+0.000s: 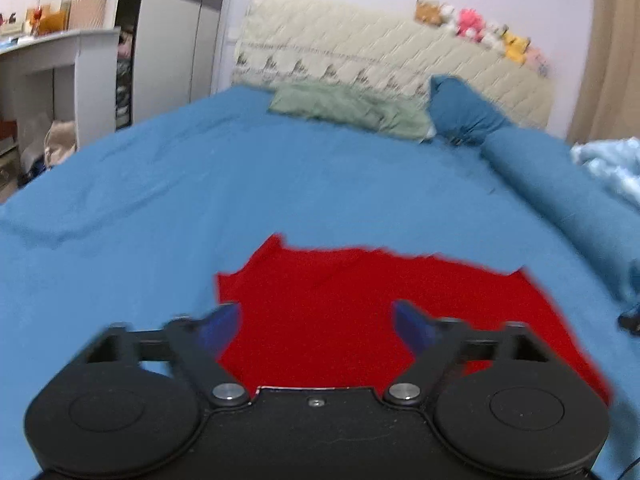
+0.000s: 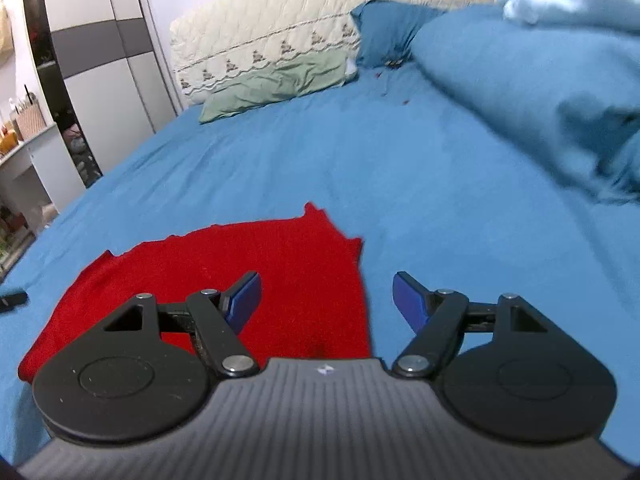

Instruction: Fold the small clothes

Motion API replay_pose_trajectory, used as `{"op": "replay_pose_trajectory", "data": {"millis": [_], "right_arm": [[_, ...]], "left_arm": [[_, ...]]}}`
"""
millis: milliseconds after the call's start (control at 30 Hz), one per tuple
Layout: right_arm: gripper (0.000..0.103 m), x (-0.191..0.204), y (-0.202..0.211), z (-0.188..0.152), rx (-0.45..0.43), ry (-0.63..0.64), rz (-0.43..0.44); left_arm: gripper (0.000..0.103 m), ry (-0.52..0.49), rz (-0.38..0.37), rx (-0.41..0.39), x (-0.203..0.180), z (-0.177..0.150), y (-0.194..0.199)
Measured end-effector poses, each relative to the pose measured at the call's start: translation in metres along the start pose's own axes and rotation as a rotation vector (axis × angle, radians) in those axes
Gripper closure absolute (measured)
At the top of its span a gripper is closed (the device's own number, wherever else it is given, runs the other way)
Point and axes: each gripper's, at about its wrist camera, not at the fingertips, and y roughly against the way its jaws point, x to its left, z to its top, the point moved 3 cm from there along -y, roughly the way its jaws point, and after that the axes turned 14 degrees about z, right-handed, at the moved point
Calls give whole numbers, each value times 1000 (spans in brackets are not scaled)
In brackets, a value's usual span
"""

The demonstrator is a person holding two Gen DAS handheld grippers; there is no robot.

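A small red garment [image 1: 360, 300] lies flat on the blue bed sheet [image 1: 200, 184]. In the left wrist view my left gripper [image 1: 318, 322] is open above the garment's left part, its blue fingers spread and holding nothing. In the right wrist view the red garment [image 2: 224, 264] lies to the lower left, and my right gripper [image 2: 327, 300] is open over its right edge, with the left finger over the cloth and the right finger over bare sheet [image 2: 360, 152]. Both views are somewhat blurred.
A green pillow [image 1: 348, 106] and a blue pillow [image 1: 460, 112] lie at the quilted headboard [image 1: 360, 48]. A rolled blue duvet [image 2: 520, 80] and a pale blue blanket [image 1: 608, 164] lie along the right. A white desk [image 1: 52, 60] stands left of the bed. A small dark object [image 2: 12, 299] lies on the sheet.
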Motion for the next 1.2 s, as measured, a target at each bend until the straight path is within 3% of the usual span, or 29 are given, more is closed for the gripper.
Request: {"op": "replay_pose_trajectory", "data": {"millis": [67, 200, 333, 500, 633, 800, 867, 933, 1000, 1133, 1200], "right_arm": [[10, 10, 21, 2, 15, 6, 1], [9, 19, 47, -10, 44, -66, -10], [10, 20, 39, -49, 68, -133, -58], [10, 9, 21, -83, 28, -174, -141], [14, -8, -2, -92, 40, -235, -94], [22, -17, -29, -83, 114, -156, 8], [34, -18, -33, -79, 140, -131, 49], [61, -21, -37, -75, 167, -129, 65], [72, -25, -38, -72, 185, -166, 84], [78, -26, -37, -67, 189, -220, 68], [79, -23, -36, -65, 181, -228, 61]], "left_arm": [[0, -4, -55, -27, -16, 3, 20], [0, -31, -64, 7, -48, -5, 19], [0, -54, -53, 71, -70, -28, -3], [0, -121, -50, 98, -82, -45, -26], [0, -150, -55, 111, -82, -51, -43], [1, -145, -70, 178, -81, -58, -70], [1, -140, -75, 209, -81, -59, -79], [1, -145, -69, 219, -82, -60, -86], [1, -156, -60, 219, -85, -58, -88], [1, -132, -95, 221, -95, -52, -88], [1, -161, -76, 224, -104, -52, -92]]}}
